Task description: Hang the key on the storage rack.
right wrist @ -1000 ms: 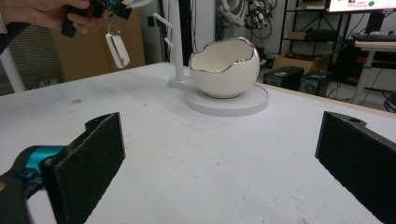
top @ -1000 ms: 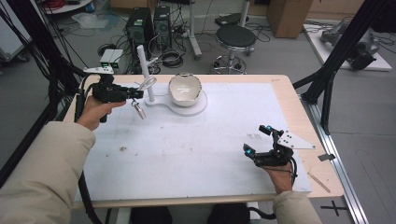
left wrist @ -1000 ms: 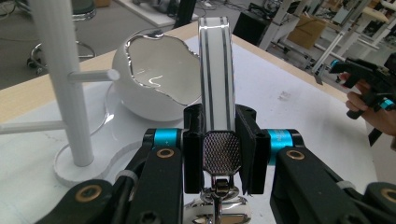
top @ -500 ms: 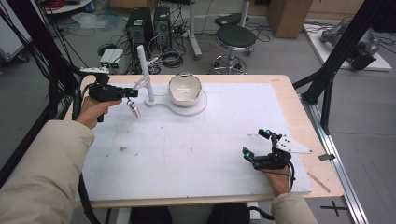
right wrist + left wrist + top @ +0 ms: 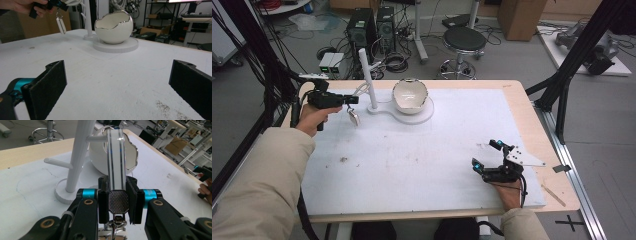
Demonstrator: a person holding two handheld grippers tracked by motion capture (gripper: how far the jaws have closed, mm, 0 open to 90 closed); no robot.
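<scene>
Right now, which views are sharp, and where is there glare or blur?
High view: soft but evenly lit, faint shadows. Left gripper view: strap sharp, glare on the bowl rim. Right gripper view: bowl sharp, near pads slightly blurred.

Pretty cluttered lab: grey floor (image 5: 512,60) past the wooden-edged white surface (image 5: 422,165), black round stool (image 5: 464,39), two computer towers (image 5: 371,25) with cables tangled around, cardboard box (image 5: 522,17), black frame struts (image 5: 584,47) on the right.

Strap (image 5: 115,157) lower end hidden between left tongs (image 5: 117,202).
</scene>
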